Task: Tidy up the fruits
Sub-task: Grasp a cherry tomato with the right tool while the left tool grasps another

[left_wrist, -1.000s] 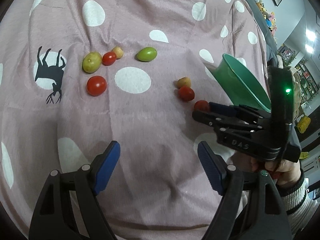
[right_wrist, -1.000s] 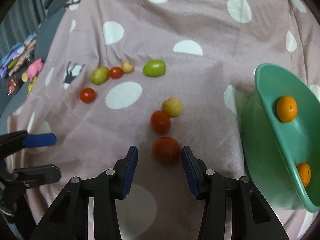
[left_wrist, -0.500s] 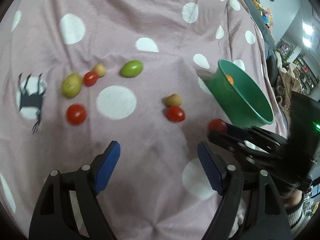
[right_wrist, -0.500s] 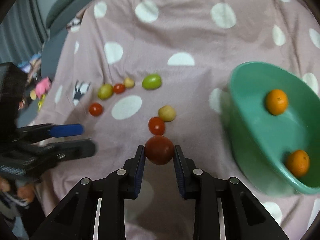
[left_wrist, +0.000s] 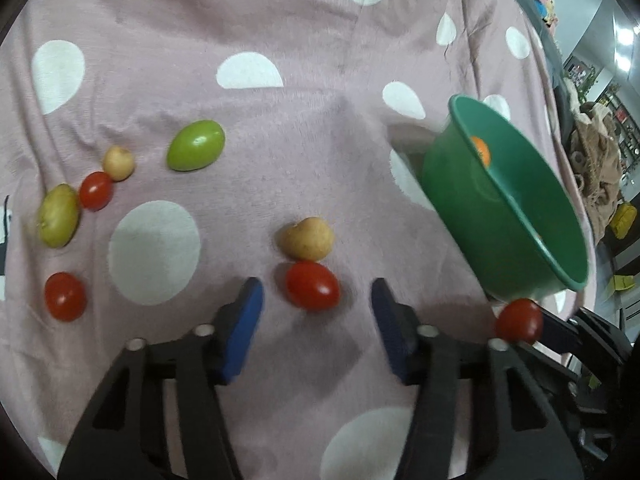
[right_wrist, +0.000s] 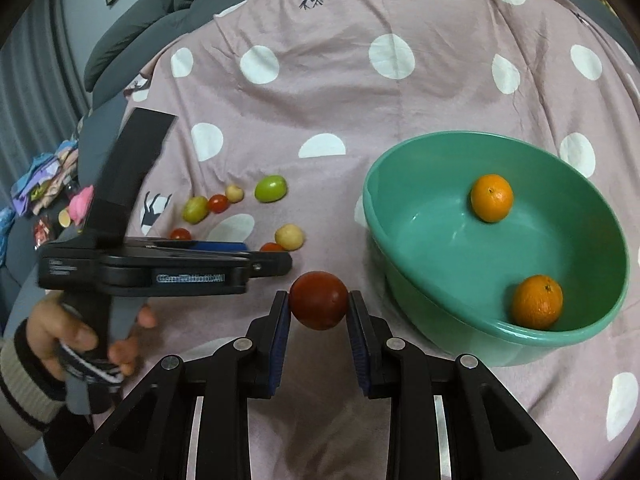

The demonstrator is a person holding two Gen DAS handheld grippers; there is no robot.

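Black grippers (right_wrist: 319, 312), blue-padded jaws, striped cuff (right_wrist: 24, 384)

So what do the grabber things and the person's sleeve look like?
Both grabbers, left and right, are black plastic clamps with silver screws and blue pads on the fingers. The left one has pale lettering along its side. The sleeve is cream knit with dark stripes.

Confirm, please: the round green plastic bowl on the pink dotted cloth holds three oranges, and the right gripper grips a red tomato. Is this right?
Not quite. The round green plastic bowl holds two oranges, not three; the right wrist view shows this. The right gripper does grip a red tomato.
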